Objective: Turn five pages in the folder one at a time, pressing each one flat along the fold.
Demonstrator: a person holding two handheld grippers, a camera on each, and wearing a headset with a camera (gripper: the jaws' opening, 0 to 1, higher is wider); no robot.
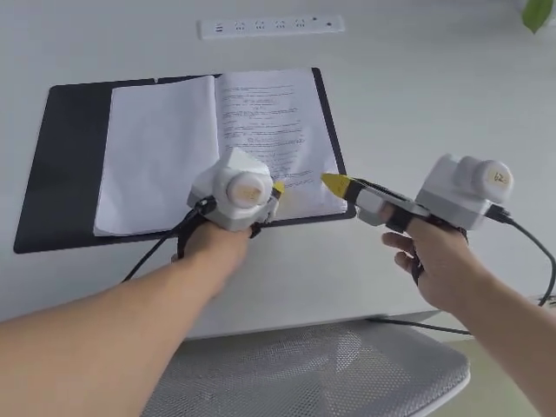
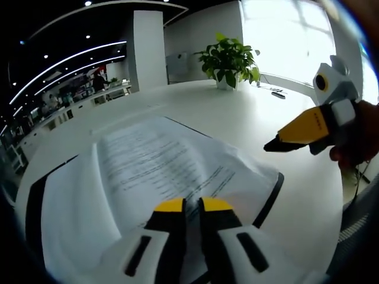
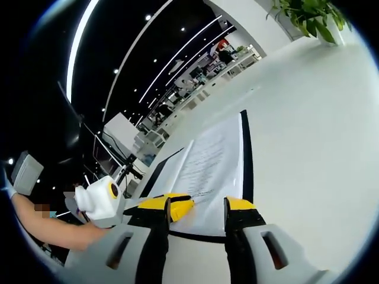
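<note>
The white table point(image 1: 417, 104) carries the folder point(image 1: 61, 174), open near its front edge, with bare top to the right and beyond, which looks like room enough for a page to swing over. A blank page point(image 1: 156, 148) lies turned on the left cover. The left gripper point(image 2: 192, 206), jaws nearly closed on nothing, sits low over the printed page point(image 1: 269, 122) near its bottom edge, apparently to pin it, while the right gripper point(image 3: 200, 208), jaws apart and empty, hovers just off its lower right corner, likely to lift it.

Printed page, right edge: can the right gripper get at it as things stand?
Probably yes. The right gripper sits just beside the printed page at its right edge, jaws open, nothing between. The left gripper hovers over its lower corner and may crowd the pinch.
</note>
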